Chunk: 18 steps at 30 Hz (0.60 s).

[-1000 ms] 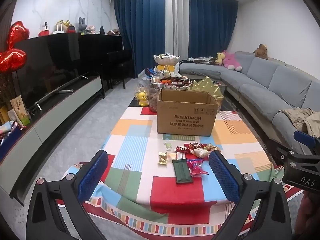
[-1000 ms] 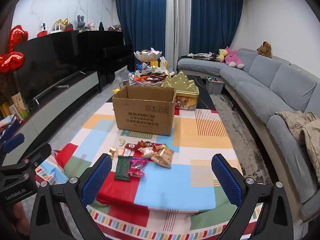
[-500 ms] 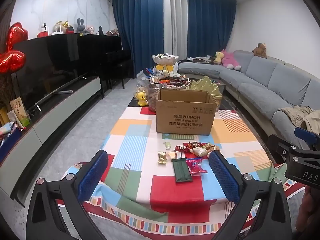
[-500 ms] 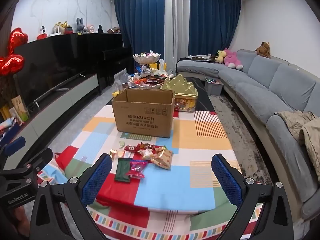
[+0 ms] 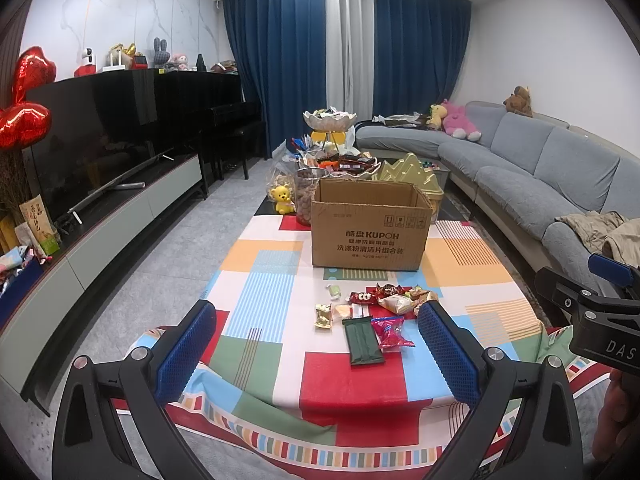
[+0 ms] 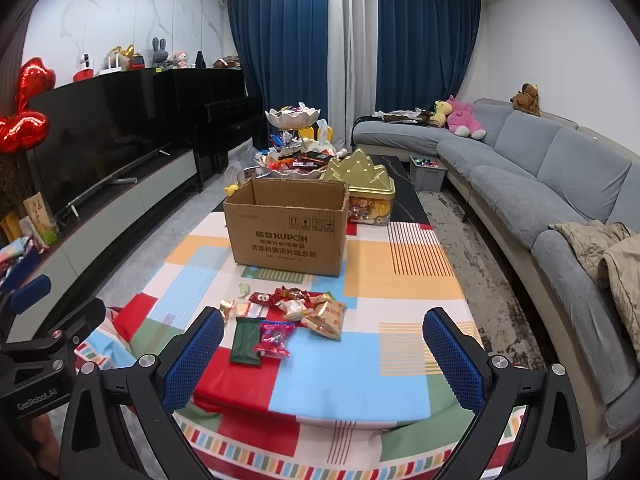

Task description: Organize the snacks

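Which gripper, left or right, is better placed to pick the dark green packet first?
Left, probably. The dark green packet lies between the left gripper fingers in its view; in the right view it sits by the right gripper left finger. Both are open and empty.

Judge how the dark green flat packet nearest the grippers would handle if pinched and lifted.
The dark green packet lies flat on the tablecloth, so its thin edge may be hard to catch. It looks like a glossy wrapper, probably light and slippery. Being long and flat, it would likely sag if pinched at one end.
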Tool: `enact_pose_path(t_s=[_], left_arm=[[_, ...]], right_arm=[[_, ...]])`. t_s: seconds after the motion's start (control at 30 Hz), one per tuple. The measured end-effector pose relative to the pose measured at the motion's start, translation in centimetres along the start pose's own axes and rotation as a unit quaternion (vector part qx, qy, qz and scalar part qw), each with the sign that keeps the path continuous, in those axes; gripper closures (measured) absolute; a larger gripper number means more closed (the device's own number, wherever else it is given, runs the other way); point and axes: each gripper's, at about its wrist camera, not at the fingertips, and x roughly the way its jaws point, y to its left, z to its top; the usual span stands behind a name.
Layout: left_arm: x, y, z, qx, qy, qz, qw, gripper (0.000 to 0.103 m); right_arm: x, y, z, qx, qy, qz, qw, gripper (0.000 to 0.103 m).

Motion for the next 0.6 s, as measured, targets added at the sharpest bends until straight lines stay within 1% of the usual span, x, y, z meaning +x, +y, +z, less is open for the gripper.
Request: enact_pose_path(t_s=[0.6], left_arm=[[-0.07,0.03,0.01,0.001,-0.002,-0.001,1.0,0.0]], right_arm=[[-0.07,-0.02,-0.08,0.001,-0.002,0.0,1.0,0.002]])
